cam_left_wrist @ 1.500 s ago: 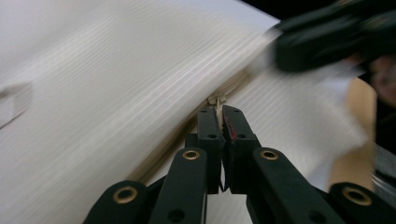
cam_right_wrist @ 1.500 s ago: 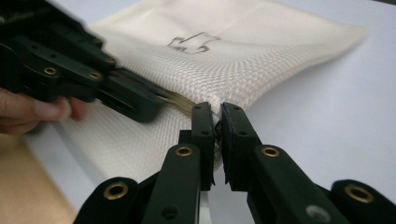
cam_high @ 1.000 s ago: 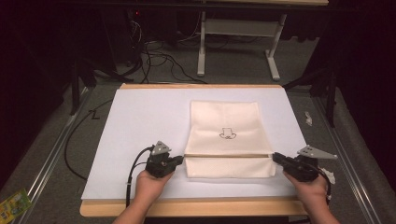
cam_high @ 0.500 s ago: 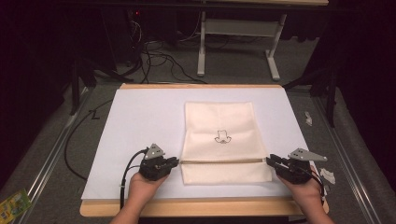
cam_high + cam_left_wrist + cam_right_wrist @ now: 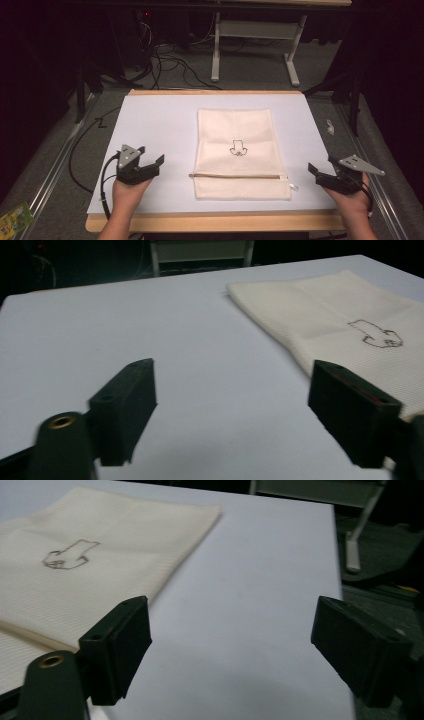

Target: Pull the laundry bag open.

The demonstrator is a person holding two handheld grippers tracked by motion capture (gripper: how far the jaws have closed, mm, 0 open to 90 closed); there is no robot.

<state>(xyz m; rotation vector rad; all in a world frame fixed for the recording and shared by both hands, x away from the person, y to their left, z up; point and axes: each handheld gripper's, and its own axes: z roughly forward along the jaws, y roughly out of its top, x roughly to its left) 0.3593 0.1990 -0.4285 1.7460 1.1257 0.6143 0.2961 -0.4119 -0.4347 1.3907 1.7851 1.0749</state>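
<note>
A cream cloth pouch (image 5: pixel 239 150) lies flat in the middle of the white table (image 5: pixel 155 120). It bears a small dark outline drawing (image 5: pixel 238 148) and a zipper (image 5: pixel 237 175) across its near end. My left gripper (image 5: pixel 150 164) rests open near the table's front left, apart from the pouch. My right gripper (image 5: pixel 321 170) stands open at the front right edge, also apart from it. The pouch (image 5: pixel 350 325) lies ahead right of the left gripper (image 5: pixel 235 390). In the right gripper view the pouch (image 5: pixel 90 565) lies ahead left of the gripper (image 5: pixel 232 630). Nothing is between either pair of jaws.
The table has a wooden front edge (image 5: pixel 210 221). Beyond the far edge stand a white desk frame (image 5: pixel 255 45) and tangled cables (image 5: pixel 165 60) on the floor. A small green packet (image 5: pixel 12 220) lies on the floor at the lower left.
Both grippers have let go of the pouch's near end, opened, and drawn outward to the sides. The pouch now lies flat and a little farther from the front edge.
</note>
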